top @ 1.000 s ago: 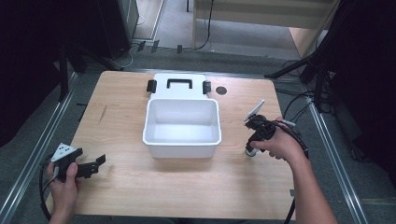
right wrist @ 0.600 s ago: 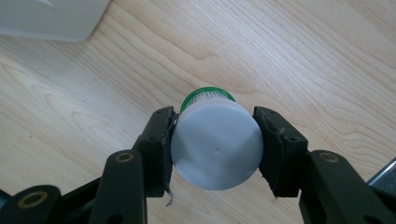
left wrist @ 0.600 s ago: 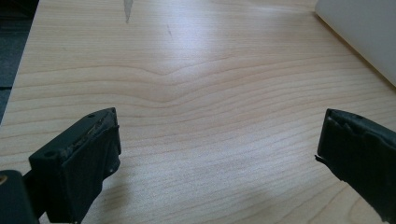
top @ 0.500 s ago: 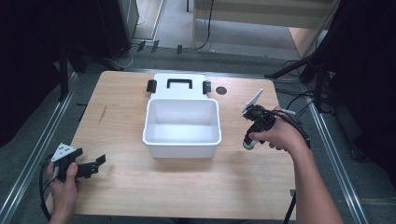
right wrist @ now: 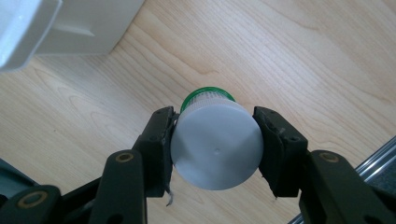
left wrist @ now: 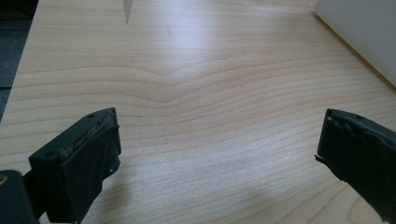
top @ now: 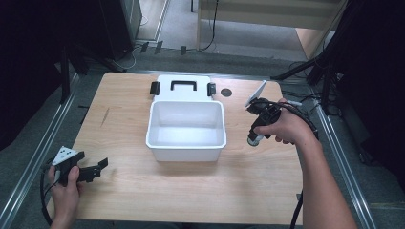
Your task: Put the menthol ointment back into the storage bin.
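Observation:
My right gripper (right wrist: 214,147) is shut on a small white bottle with a green cap (right wrist: 215,144), its jaws pressing on both sides. In the high view the right gripper (top: 256,135) holds the bottle (top: 253,139) above the table, just right of the white bin (top: 186,125), pointing down. The bin is open and looks empty; its white lid with a black handle (top: 183,87) lies flat behind it. My left gripper (top: 98,166) rests low at the table's front left corner, open, with bare wood between its jaws (left wrist: 219,158).
A small dark round hole (top: 226,92) sits in the wooden tabletop (top: 267,191) right of the lid. Metal rails run along both sides of the table. Cables trail on the floor beyond the far edge. The bin's corner (left wrist: 359,32) shows far off in the left gripper view.
My right hand has risen with the bottle and shifted a little toward the bin. The left hand has stayed in place.

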A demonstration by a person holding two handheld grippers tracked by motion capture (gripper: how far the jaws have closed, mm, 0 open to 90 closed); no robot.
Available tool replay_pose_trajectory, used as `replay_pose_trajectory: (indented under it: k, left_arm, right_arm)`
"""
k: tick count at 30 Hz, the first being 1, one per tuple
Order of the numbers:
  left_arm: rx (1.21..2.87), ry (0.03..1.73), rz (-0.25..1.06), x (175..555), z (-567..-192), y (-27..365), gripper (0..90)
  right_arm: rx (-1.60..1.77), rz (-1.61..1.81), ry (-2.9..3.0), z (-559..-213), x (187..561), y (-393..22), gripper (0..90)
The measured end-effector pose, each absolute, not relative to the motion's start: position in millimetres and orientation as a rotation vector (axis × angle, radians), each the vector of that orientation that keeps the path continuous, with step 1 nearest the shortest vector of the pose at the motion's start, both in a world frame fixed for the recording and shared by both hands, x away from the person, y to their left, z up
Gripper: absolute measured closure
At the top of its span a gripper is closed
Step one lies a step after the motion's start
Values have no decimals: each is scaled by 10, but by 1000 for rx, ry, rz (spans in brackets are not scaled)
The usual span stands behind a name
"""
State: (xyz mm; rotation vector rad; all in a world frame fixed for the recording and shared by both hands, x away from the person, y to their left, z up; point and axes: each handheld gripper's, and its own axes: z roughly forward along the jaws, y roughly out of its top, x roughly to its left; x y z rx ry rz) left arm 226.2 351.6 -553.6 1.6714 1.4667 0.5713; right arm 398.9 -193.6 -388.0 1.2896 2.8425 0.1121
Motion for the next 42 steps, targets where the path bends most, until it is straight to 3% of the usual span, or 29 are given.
replay_pose_trajectory:
  k: [22,42]
  left_arm:
    - [1667,1466,564,2265,-5536,3522,0]
    - [1668,1464,564,2265,-5536,3521,0]
  right_arm:
    - [1207,94,2856,-3413,4090,-1611,518]
    - [1105,117,2884,-3211,4114,-1138,519]
